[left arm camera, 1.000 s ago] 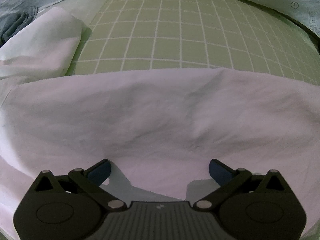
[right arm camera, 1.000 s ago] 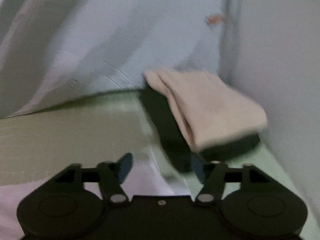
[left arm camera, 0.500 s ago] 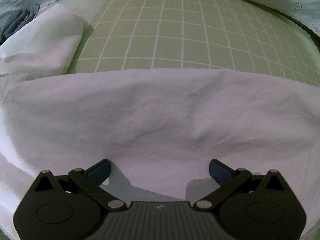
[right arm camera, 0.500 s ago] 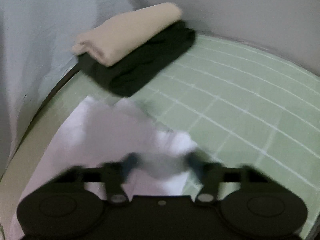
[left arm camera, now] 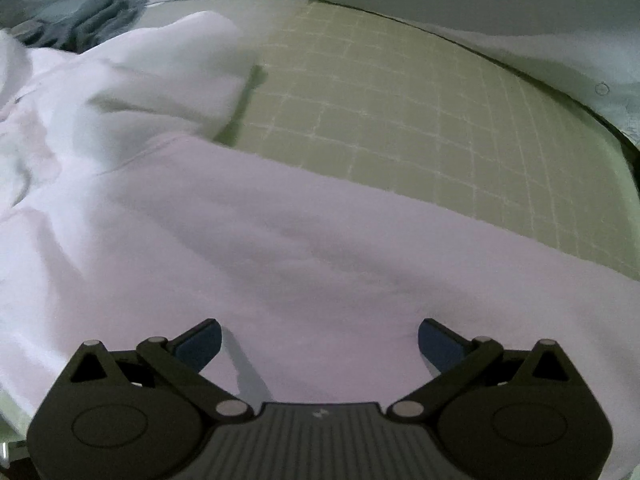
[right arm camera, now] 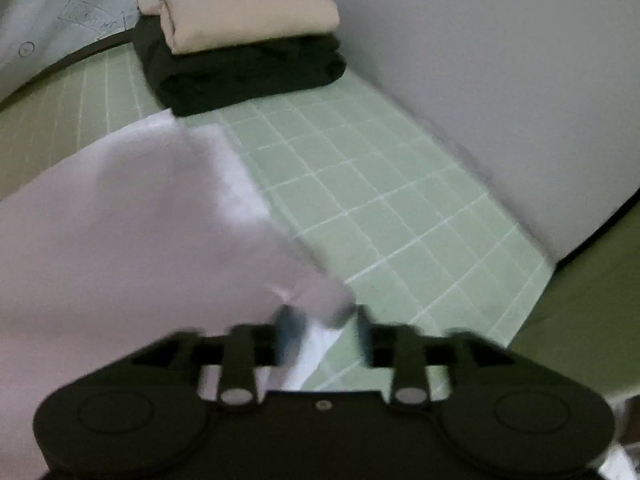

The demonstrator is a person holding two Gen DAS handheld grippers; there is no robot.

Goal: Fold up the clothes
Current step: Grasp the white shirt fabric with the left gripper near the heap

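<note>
A white garment (left arm camera: 280,240) lies spread over the green grid mat (left arm camera: 400,120), with a bunched part at the upper left. My left gripper (left arm camera: 320,340) hovers over it, wide open, nothing between its blue pads. In the right wrist view the same white garment (right arm camera: 140,220) covers the left half, its edge running down to my right gripper (right arm camera: 326,328). That gripper is blurred and its jaws are opening. A fold of the garment's corner sits between the fingers, and the pads stand apart from it.
A folded beige cloth (right arm camera: 248,20) rests on a folded black one (right arm camera: 240,76) at the mat's far corner. A crumpled grey-blue cloth (left arm camera: 92,20) lies beyond the white garment. Pale sheeting (right arm camera: 500,80) borders the mat (right arm camera: 380,200).
The left view has shifted, bringing the garment's bunched left part into view. The right gripper swung to the garment's corner, closed on it, and now its fingers are parting.
</note>
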